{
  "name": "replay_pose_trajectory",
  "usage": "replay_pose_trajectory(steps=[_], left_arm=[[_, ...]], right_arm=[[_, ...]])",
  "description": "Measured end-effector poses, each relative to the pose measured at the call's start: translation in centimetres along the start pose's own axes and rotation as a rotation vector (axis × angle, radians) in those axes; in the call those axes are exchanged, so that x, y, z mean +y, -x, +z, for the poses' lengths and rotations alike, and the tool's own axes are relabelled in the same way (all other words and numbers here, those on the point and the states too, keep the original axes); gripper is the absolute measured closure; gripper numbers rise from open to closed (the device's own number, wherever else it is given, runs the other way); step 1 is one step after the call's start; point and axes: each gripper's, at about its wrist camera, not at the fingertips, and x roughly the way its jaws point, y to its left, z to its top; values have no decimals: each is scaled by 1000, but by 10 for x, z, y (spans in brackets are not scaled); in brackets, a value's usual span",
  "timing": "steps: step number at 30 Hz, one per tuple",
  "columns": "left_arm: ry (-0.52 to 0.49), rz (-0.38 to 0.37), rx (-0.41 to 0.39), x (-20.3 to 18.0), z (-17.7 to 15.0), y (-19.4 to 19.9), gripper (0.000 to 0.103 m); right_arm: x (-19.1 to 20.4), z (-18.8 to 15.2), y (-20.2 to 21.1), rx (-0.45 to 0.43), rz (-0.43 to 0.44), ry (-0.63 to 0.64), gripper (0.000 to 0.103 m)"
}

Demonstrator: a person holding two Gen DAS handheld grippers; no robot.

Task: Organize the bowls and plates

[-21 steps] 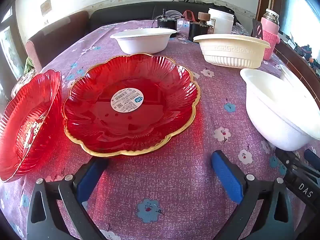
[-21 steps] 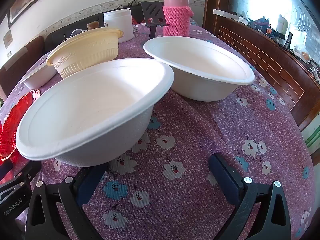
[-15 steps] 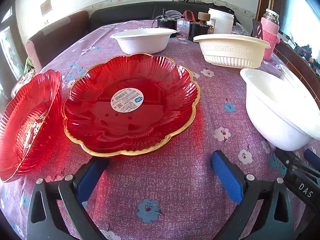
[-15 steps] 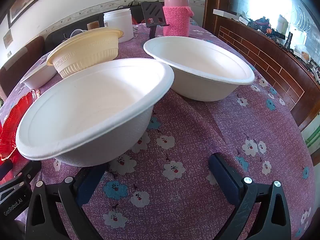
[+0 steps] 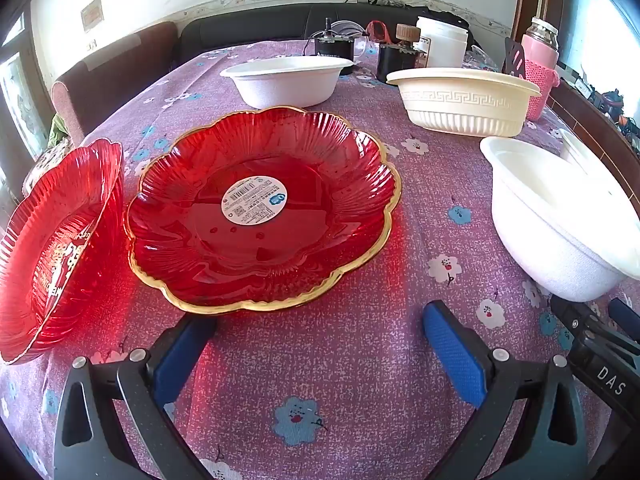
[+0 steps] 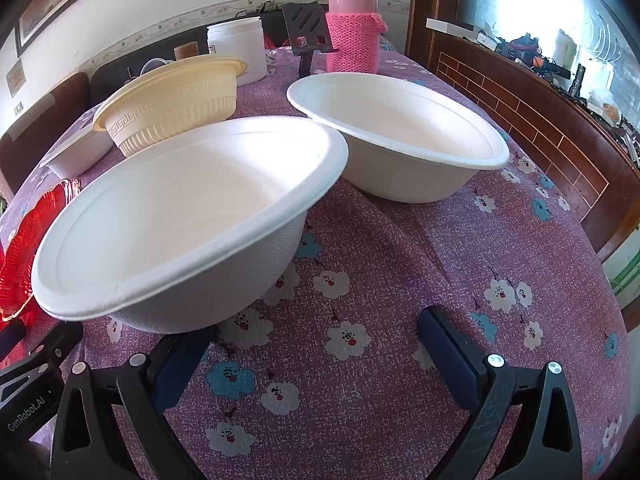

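Plates, two red (image 5: 260, 208) (image 5: 56, 240), bowls, three white (image 6: 180, 216) (image 6: 400, 132) (image 5: 286, 80), one cream (image 5: 464, 100), left gripper (image 5: 320, 344) and right gripper (image 6: 316, 360) wide, empty

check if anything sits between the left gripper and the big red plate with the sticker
Nothing visible does. The left gripper is open, and only bare tablecloth lies between its fingers and the near gold rim of the red plate. The second red plate sits off to the side, out of the path.
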Motion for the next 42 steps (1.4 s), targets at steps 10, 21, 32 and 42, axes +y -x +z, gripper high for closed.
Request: replay_pose_trajectory(steps=[10,21,32,42], left_arm=[[0,1,0,0,0,0,0],[9,7,0,3,0,-1,0],[-7,-2,11,2,-12,10,0],[-85,-56,45,5,-21,17,0]], right_arm=[[0,0,0,0,0,0,1],[0,0,0,0,0,0,1],[0,0,0,0,0,0,1],[0,0,0,0,0,0,1]])
